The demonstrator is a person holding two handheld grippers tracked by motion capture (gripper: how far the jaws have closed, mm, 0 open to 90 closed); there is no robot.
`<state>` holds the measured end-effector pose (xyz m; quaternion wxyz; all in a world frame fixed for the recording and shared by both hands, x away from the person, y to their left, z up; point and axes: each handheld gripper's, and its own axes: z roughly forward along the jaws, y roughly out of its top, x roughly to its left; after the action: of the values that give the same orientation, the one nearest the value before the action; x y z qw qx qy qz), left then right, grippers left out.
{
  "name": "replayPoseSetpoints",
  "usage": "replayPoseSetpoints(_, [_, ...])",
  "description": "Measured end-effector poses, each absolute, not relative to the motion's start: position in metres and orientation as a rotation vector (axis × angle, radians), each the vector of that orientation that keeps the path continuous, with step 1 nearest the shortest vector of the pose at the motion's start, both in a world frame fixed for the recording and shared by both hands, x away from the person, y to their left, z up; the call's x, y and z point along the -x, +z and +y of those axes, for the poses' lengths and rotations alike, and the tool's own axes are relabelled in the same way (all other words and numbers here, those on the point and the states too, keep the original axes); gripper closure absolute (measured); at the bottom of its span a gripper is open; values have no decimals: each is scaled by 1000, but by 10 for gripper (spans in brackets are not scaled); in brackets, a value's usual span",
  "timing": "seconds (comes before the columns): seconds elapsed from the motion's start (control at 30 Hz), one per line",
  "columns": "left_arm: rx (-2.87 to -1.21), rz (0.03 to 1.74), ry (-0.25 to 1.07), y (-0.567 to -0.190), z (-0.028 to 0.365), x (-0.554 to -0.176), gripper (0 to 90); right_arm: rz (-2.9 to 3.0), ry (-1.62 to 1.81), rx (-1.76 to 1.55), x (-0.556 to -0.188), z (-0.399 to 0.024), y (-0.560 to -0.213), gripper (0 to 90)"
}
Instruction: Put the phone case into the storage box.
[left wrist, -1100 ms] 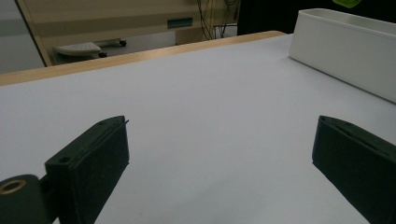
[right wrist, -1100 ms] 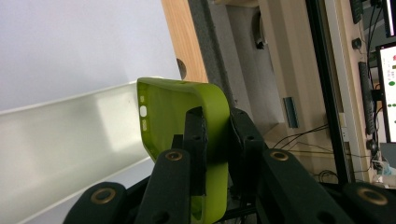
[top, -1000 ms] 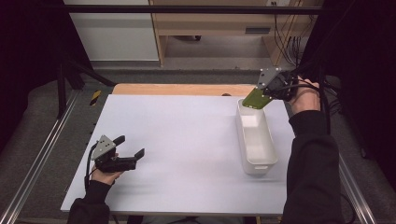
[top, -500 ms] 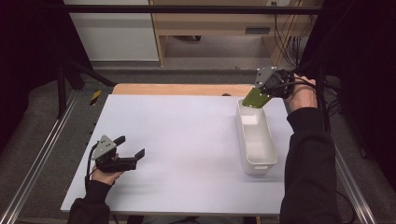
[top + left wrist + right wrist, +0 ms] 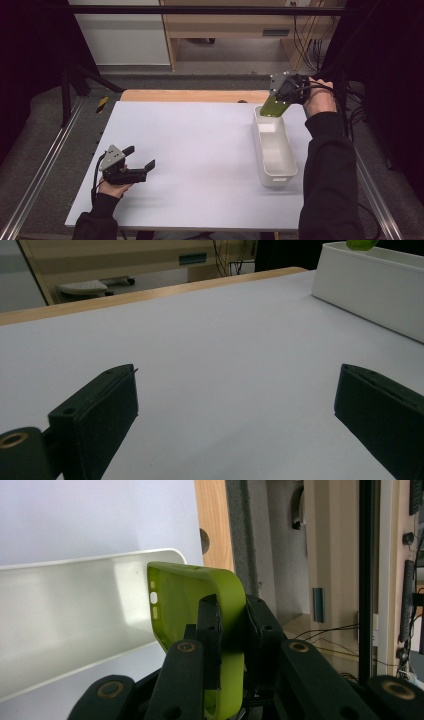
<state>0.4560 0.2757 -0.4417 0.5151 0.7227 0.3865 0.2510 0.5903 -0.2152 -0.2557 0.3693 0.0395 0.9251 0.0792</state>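
The right tongs (image 5: 278,101) are pinching a lime-green phone case (image 5: 273,106) by one side wall, jaws nearly together with just that thin wall between them. They are holding it tilted in the air over the far end of the white bin (image 5: 289,170), at the right side of the table (image 5: 200,150). In the right gripper view the case (image 5: 200,605) is showing its hollow inside and small button cut-outs, with the bin's inner wall (image 5: 75,605) behind it. It looks like soft, rubbery silicone, though the light is dim, so I'm hedging on that. Light, bendy and not fragile; a wall grip like this one is letting the rest sag and swing, so pinching near a corner, where the rim is stiffest, is probably the steadier hold. Over on the near left, the left tongs (image 5: 140,160) are lying low by the table, jaws standing wide apart with nothing but bare tabletop (image 5: 225,365) between them.
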Motion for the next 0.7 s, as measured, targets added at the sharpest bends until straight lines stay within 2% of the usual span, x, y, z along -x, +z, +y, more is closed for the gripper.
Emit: replayPoseSetpoints(0.7, [-1749,938,584,-445,276,-458,34,2420,181,-36,-608,-216,-263,788])
